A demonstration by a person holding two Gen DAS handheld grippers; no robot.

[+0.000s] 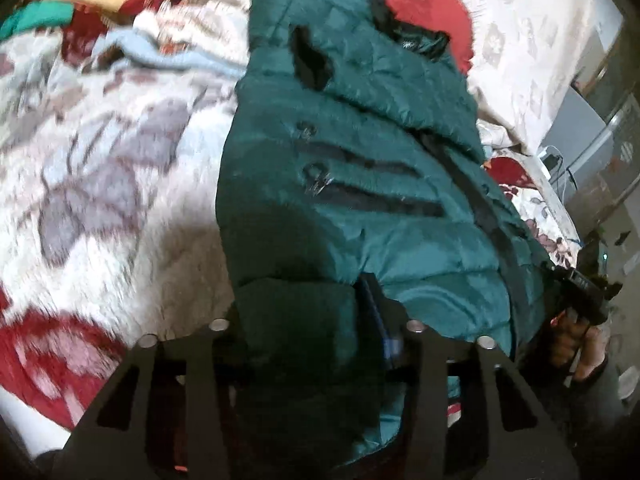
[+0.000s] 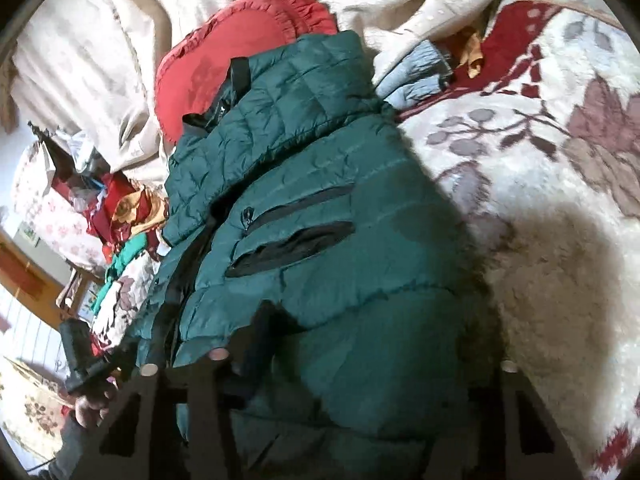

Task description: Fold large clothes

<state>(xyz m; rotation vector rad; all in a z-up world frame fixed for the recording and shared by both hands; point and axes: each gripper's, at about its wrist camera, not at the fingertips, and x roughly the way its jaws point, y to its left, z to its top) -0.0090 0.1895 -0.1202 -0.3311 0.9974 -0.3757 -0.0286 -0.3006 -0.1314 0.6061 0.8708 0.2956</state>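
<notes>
Left wrist view: the teal puffer jacket (image 1: 348, 184) lies lengthwise on the bed, over a floral blanket (image 1: 104, 168), stretching straight ahead of the left claw (image 1: 316, 332), collar end farthest away against a red cushion (image 1: 404, 4). Hem bulges up btwn the left claw's fingers, so it looks clenched on the jacket hem, tho the tips are buried in fabric. Right claw (image 2: 362, 360) sits at the same hem from the other side; fabric fills its gap too, prob. gripping, w/ jaw line hidden. Handling, as a guess: light but bulky, soft quilted down, slick nylon shell, so thin pinches may slide & the fill springs back after a fold. Best hold is the firmer hem edge or the zip seam running ahead of the claws, one grip each side, not mid-panel puff. Two zipped pockets (image 2: 292, 232) sit just ahead of the right claw; open mouths could snag a finger.
</notes>
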